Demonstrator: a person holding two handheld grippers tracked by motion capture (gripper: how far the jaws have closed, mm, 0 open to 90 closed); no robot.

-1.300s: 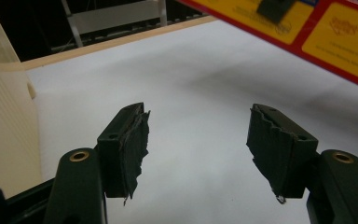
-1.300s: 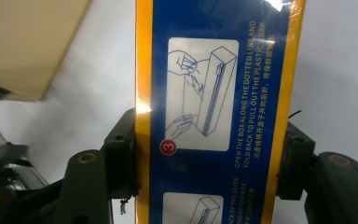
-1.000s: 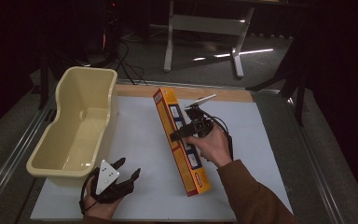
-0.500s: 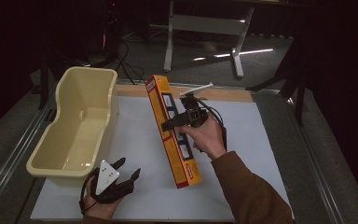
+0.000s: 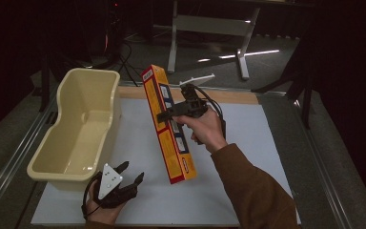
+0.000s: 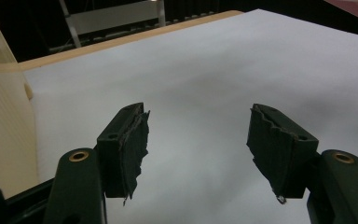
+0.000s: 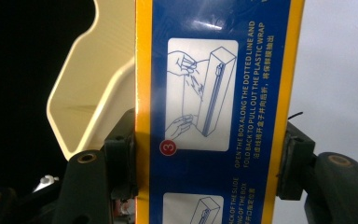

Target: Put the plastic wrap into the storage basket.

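Centre of the high view: long yellow-and-blue box (image 5: 168, 126) held tilted above the white mat (image 5: 248, 191), pinched across its width by the right gripper (image 5: 164, 116). Left of centre, cream tub (image 5: 74, 131). Bottom left, left gripper (image 5: 132, 175) resting on the mat, jaws spread wide, holding nothing.

Left claw (image 5: 132, 177) low, jaws apart; right claw (image 5: 164, 116) raised, clamped.

Open white mat (image 5: 267, 143) right, cream tub (image 5: 83, 124) blocking left edge
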